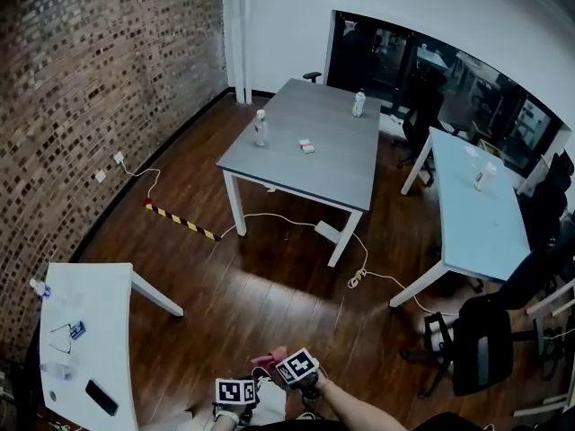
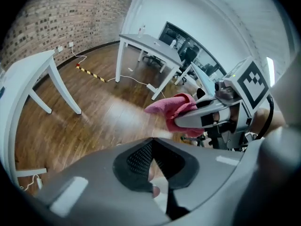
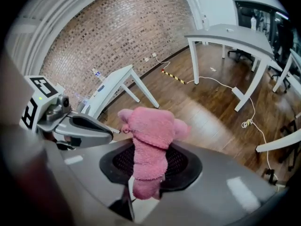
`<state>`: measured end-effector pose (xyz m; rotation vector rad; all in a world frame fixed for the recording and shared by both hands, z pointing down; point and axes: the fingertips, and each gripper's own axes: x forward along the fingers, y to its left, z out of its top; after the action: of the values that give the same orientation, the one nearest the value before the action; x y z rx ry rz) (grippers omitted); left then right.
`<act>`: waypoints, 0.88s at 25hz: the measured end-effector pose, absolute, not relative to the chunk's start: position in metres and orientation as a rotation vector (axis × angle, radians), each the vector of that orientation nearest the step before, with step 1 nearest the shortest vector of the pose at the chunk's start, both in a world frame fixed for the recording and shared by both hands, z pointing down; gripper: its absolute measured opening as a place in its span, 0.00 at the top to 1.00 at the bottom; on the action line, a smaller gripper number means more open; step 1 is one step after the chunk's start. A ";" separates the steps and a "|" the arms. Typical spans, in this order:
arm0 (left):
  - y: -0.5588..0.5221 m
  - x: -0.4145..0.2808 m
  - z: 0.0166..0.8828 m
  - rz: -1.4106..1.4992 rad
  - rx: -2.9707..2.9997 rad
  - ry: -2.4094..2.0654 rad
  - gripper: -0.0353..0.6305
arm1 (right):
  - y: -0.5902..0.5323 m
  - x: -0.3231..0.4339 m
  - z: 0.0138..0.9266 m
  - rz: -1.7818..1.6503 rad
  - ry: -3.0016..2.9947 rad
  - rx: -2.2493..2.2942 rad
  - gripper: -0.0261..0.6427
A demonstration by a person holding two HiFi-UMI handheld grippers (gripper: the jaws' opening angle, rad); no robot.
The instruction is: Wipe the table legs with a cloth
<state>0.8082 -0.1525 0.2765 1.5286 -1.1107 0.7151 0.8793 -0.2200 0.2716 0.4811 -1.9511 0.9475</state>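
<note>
We stand well back from the tables with both tools held low in front of us, so no leg is being wiped yet. The right gripper (image 3: 148, 175) is clamped on the pink cloth (image 3: 149, 142), which bunches up above the jaws and hangs a short tail below them. The left gripper (image 2: 151, 166) hovers just beside it; its pads seem pressed together with nothing between them, though the wide-angle view warps that seam and we are not wholly sure. The grey table (image 1: 310, 151) stands ahead of us on white legs, the near-left leg (image 1: 235, 203) in open floor and the near-right leg (image 1: 346, 239) with a white cable (image 1: 359, 275) trailing past its foot. We judge the step in hand to be carrying the cloth to a leg. To do it well we would keep the grip firm, crouch so the bunched end meets the leg flat, and stroke from under the tabletop down to the floor. We would work each face in turn and keep clear of the cable.
</note>
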 end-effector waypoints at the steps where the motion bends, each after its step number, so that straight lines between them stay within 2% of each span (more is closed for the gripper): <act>1: -0.169 0.799 0.277 0.693 1.517 -1.120 0.95 | -0.237 0.873 0.269 0.937 -1.949 0.476 0.80; 10: -0.294 0.747 0.283 0.623 1.442 -1.181 0.95 | -0.386 0.835 0.262 0.894 -1.957 0.441 0.80; 22: -0.449 0.742 0.277 0.437 1.182 -1.443 0.95 | -0.558 0.801 0.283 0.746 -1.945 0.066 0.80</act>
<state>0.7417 -0.4489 0.2775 1.1824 -1.4431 0.4365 0.8010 -0.5577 0.2826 0.0658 -1.9448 0.7460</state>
